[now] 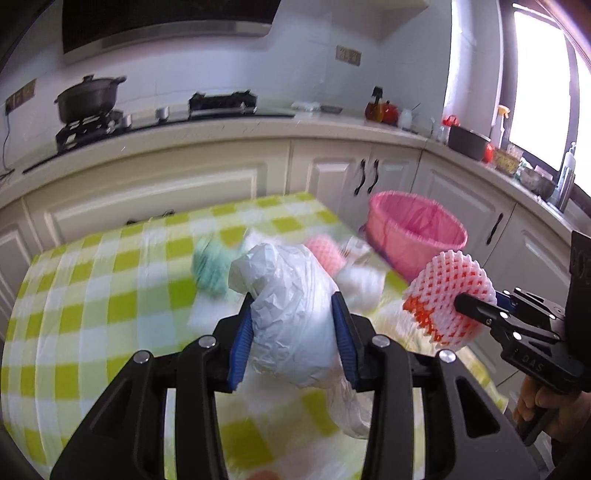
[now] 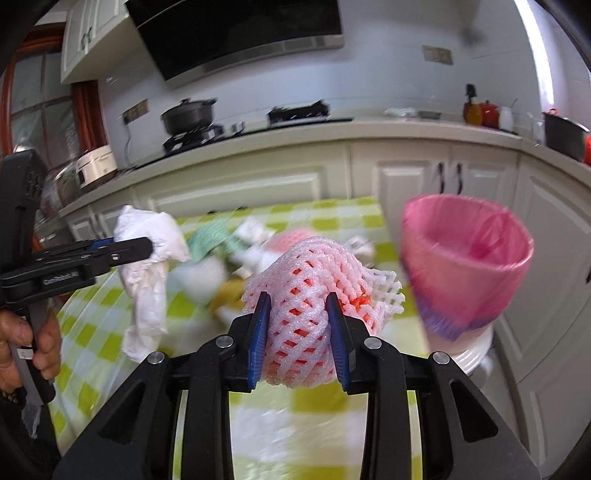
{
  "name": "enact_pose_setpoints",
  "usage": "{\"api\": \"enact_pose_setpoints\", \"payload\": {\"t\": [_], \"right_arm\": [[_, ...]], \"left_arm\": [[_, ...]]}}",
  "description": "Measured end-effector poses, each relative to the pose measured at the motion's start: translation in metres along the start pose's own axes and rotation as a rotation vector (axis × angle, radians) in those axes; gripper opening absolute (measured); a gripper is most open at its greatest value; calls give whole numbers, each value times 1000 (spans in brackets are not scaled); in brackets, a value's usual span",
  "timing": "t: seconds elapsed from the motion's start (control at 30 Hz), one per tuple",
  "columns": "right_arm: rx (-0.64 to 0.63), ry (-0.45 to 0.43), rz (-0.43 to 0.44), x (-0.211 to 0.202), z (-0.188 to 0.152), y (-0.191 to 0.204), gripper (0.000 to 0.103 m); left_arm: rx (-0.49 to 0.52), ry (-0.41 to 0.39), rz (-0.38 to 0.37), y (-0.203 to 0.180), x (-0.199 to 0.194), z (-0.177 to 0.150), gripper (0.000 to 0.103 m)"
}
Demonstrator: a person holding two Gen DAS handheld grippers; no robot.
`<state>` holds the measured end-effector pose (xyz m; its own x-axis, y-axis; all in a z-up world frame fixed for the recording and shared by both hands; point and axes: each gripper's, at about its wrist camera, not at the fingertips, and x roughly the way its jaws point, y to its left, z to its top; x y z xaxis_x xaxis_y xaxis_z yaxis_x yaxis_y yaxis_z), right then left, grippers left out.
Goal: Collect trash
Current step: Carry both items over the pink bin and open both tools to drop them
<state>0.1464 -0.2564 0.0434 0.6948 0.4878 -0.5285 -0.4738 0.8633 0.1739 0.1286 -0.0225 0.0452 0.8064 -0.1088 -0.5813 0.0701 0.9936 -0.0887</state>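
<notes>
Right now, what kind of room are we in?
It looks like a home kitchen. There's a black pot on a gas stove, a range hood above, and white cabinets under the counter. A table with a green checked cloth stands in front.

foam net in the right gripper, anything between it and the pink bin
Nothing visible. The right gripper holds the foam net above the checked table, and the gap across to the pink bin at the table's right looks open.

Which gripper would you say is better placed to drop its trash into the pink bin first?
Probably the right gripper: its foam net hangs beside the pink bin.
</notes>
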Motion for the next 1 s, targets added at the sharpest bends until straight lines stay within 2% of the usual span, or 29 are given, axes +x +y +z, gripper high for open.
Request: {"api": "enact_pose_setpoints", "payload": {"t": [0.17, 0.4, 0.57, 0.83, 0.9, 0.93, 0.97, 1.0], "right_arm": [[26, -50, -101, 9, 44, -63, 31], [113, -96, -191, 28, 89, -151, 31], [174, -93, -205, 46, 102, -200, 31], [241, -47, -169, 76, 102, -247, 34], [243, -39, -183, 84, 103, -254, 38], [238, -33, -190, 86, 103, -256, 42], [239, -30, -198, 88, 103, -258, 54], [246, -33, -219, 88, 103, -260, 64]], "left_arm": [[66, -66, -29, -40, 28, 62, 40], [104, -107, -144, -103, 89, 141, 40], [112, -96, -199, -141, 143, 177, 41], [143, -17, -210, -181, 218, 187, 42], [135, 6, -219, -185, 230, 186, 48], [133, 18, -220, -185, 235, 185, 65], [129, 33, -223, -187, 242, 184, 78], [128, 41, -220, -186, 246, 182, 78]]}}
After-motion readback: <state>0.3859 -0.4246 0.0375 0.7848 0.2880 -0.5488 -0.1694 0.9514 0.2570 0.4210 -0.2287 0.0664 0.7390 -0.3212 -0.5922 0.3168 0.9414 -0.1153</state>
